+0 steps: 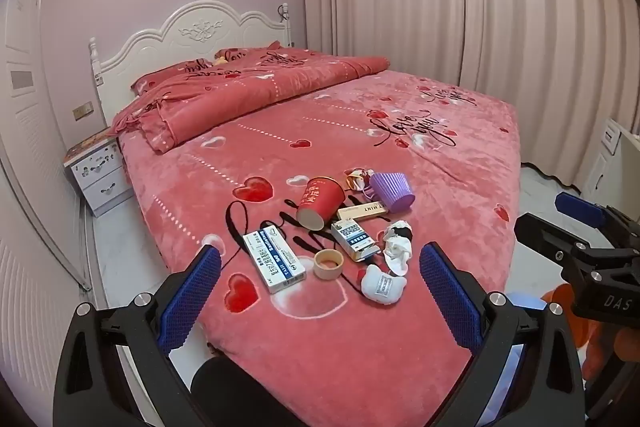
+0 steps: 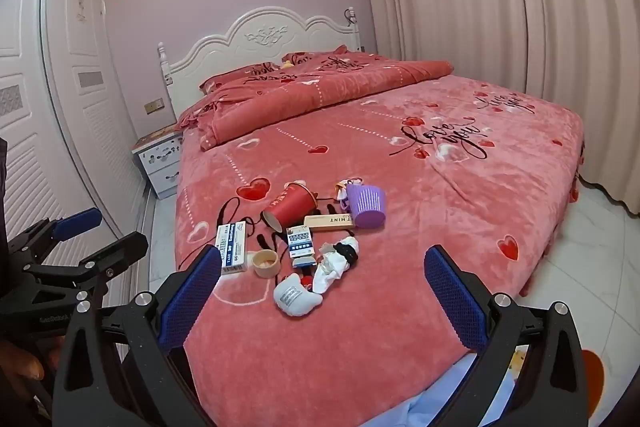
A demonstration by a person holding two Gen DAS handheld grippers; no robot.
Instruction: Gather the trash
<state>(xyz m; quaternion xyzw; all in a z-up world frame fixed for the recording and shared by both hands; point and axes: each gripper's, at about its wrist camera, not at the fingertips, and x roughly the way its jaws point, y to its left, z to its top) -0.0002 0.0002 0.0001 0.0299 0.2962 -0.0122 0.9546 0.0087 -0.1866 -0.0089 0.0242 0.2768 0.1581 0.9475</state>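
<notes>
Trash lies in a cluster near the foot of the pink bed [image 1: 460, 187]: a red paper cup [image 1: 320, 203] on its side, a small purple ribbed bin [image 1: 393, 191] tipped over, a white-and-blue box [image 1: 274, 261], a tape roll [image 1: 328, 264], a smaller box [image 1: 355, 239], a "MINT" box [image 1: 362, 211], a crumpled sock [image 1: 398, 245] and a white cushion-like tag [image 1: 383, 285]. The same cluster shows in the right wrist view, with the cup [image 2: 291, 206] and purple bin [image 2: 366, 205]. My left gripper [image 1: 320, 291] and right gripper [image 2: 323, 291] are open and empty, above the bed's foot.
A folded quilt [image 1: 248, 95] and pillows lie by the white headboard [image 1: 192, 39]. A nightstand [image 1: 100, 175] stands at the bed's left, wardrobe doors [image 2: 48, 107] beyond it. Curtains [image 1: 480, 7] hang on the right. Something orange [image 2: 592, 371] sits on the tiled floor.
</notes>
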